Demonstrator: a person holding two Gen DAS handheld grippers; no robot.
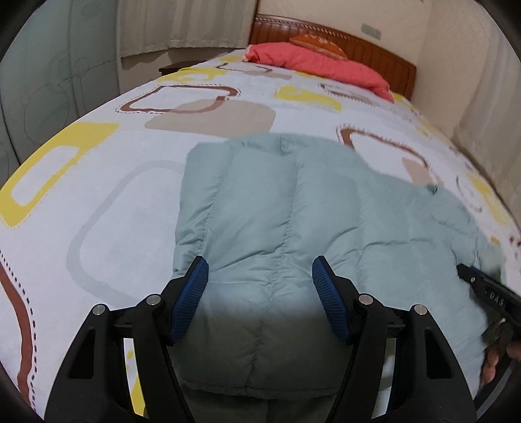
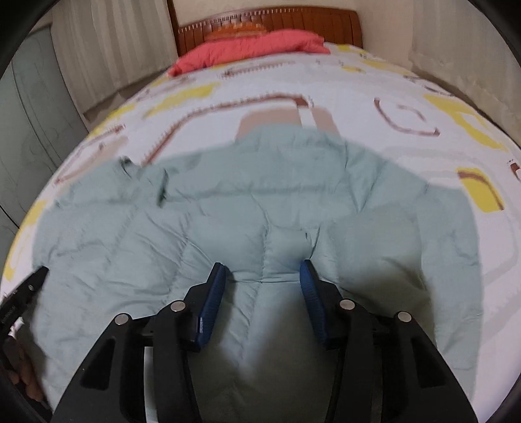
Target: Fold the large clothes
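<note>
1. On the bed (image 1: 97,182), whose cover is pale with yellow, brown and beige rounded squares, a pale green padded jacket (image 1: 280,208) lies spread flat, its quilted back seams running away from the cameras.
2. Relative to the jacket, a red pillow (image 1: 319,65) sits well beyond it at the far end of the bed, against the wooden headboard (image 1: 374,45).
3. Beyond the jacket's far left corner, a curtain (image 1: 182,26) hangs beside the headboard.
4. Above the jacket's near part, the left gripper (image 1: 260,271) hangs with its blue-padded jaws spread wide; jacket fabric shows between and below them, but the pads press on nothing.
5. Over the jacket's near middle, the right gripper (image 2: 263,276) points steeply down with its jaws about half apart. A ridge of padded fabric lies between the fingertips, yet the pads do not pinch it, so it holds nothing.
6. At the jacket's near right edge in the left wrist view, the right gripper shows as a black finger with a hand (image 1: 495,358) behind it.
7. At the jacket's near left edge in the right wrist view, the left gripper's black tip and the fingers of the person's other hand appear, blurred.
</note>
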